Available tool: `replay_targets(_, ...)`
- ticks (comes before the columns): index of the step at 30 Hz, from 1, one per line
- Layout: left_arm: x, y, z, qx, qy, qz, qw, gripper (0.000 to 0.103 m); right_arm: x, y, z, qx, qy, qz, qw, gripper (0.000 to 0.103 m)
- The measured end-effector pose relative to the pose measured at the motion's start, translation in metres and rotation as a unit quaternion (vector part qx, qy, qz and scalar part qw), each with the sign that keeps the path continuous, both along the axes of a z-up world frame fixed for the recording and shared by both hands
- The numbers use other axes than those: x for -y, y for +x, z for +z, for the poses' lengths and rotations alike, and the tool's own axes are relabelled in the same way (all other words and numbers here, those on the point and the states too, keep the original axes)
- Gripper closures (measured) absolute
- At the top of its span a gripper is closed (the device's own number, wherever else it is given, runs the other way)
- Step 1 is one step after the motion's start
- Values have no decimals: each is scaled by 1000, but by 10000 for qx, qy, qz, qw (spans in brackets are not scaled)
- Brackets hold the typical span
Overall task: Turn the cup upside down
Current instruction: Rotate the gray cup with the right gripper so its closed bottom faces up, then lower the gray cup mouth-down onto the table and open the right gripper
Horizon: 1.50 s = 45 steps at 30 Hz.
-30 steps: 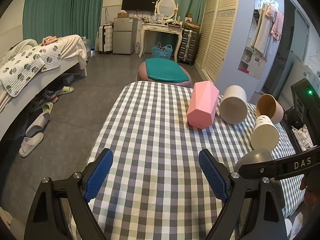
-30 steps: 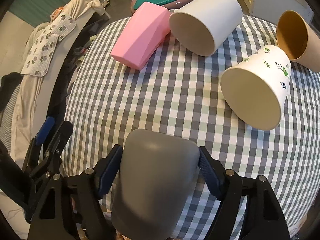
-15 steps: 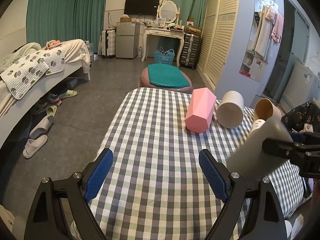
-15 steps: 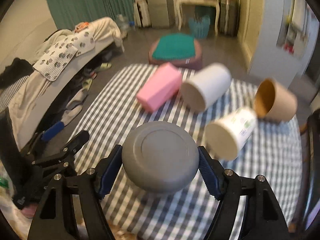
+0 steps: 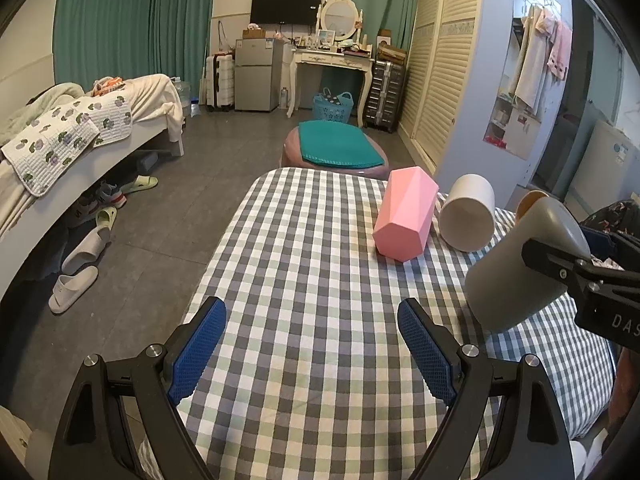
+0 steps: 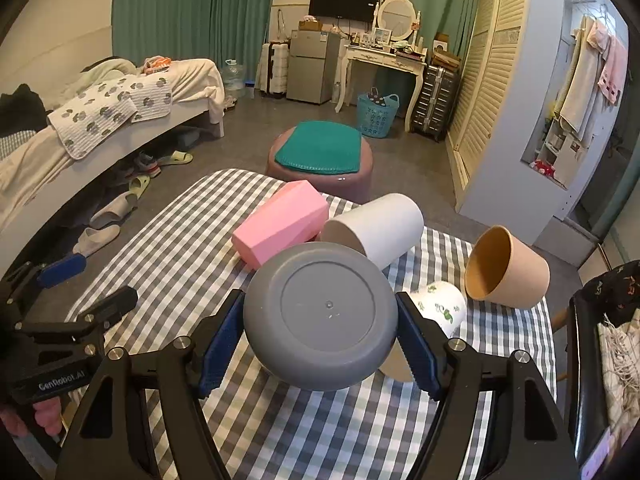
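We hold the grey plastic cup (image 6: 322, 320), light, stiff and probably slick, above the checked surface (image 6: 192, 264) with the right gripper (image 6: 320, 336) fingers clamped across its side walls, while the left gripper (image 5: 312, 344) fingers stand apart, empty.

left gripper (image 6: 76, 284) body — "GenRobot.AI" | right gripper (image 5: 568, 264) arm — "DAS" (cut off at edge)

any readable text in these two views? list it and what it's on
"GenRobot.AI": on the left gripper body, seen in the right wrist view.
"DAS": on the right gripper body, cut off at the frame edge in the left wrist view.
The printed cup shows leaf artwork only; no readable words.
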<state>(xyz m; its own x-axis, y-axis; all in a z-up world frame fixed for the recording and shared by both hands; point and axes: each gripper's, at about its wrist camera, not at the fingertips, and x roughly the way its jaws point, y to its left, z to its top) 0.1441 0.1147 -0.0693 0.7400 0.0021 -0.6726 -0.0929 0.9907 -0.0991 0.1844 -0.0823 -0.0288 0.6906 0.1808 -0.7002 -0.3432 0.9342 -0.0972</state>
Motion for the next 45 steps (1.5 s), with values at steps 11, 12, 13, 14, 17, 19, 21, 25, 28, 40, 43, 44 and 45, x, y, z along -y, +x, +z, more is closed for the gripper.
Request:
replay_targets(11,4,11,-10,-104,18,-5,9999,12,-2,13,-12,-107,-5,31,9999,30)
replay_targets(12,4,11,-10,-110,23,-10,9999,12,-2,14,-13,-123,-9,33,9999,30)
replay_targets(13,5,11,-11,-117,31,-15,9999,12,-3,15,-14,-145,-14,30,9999,30)
replay_targets(14,5,11,-11,-123,38,-22,9999,12,-3,16,-16,-171,-21,34,9998,30)
replay_targets(17,7,12,-12,-122,62,-34,9999,12,-3,19,-22,-257,-49,54,9996,30)
replay_targets(19,7,12,-12,-123,58,-32,9999,12,-4,20,-25,-290,-70,61,9995,30)
replay_targets(21,8,12,-12,-122,56,-33,9999,12,-5,20,-26,-278,-89,74,9995,30)
replay_targets(25,8,12,-12,-117,70,-41,9999,12,-7,22,-27,-263,-144,106,9995,30)
replay_targets(28,9,12,-10,-108,85,-42,9999,12,-8,22,-28,-238,-164,116,9995,30)
replay_targets(40,16,5,8,-3,281,32,9996,12,-1,12,-14,17,138,224,9997,30)
replay_targets(43,22,1,15,69,316,43,9995,12,3,4,-1,174,236,287,9992,30)
replay_targets(44,25,0,18,92,343,39,9994,12,5,1,4,231,275,293,9989,30)
replay_targets(45,28,-2,21,122,377,26,9992,12,7,-1,8,274,303,285,9988,30)
